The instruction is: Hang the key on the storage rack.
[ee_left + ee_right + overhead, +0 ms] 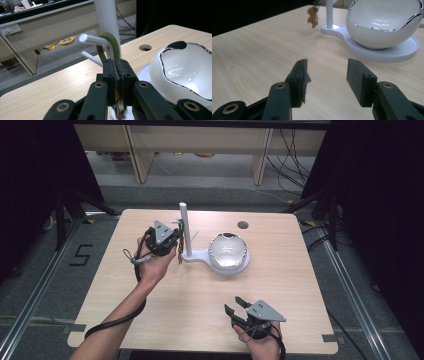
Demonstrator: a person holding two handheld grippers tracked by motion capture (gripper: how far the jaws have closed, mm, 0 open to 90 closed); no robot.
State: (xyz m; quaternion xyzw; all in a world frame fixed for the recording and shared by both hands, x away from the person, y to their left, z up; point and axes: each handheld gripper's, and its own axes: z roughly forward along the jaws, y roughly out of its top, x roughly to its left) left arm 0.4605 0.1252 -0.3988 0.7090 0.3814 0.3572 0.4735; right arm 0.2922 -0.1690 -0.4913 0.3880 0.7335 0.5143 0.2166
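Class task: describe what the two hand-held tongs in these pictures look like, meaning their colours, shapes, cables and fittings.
Both are black. The left tongs and the right tongs each carry a grey three-cornered plate on top. The jaws are flat rectangular blocks with small screw holes, on arms with brass-coloured pivot rings; the right tongs' pads look rough and dark grey. A black cable trails from the left tongs along the bare forearm. No sleeves show.

Even overhead light is falling on the table (200, 320); shadows are lying soft and short. Room sides are staying near black in the high view. Glare streaks are showing on the white bowl (185, 72) and its chrome rim. The near jaws in both gripper views are reading slightly soft; the background furniture is blurring.
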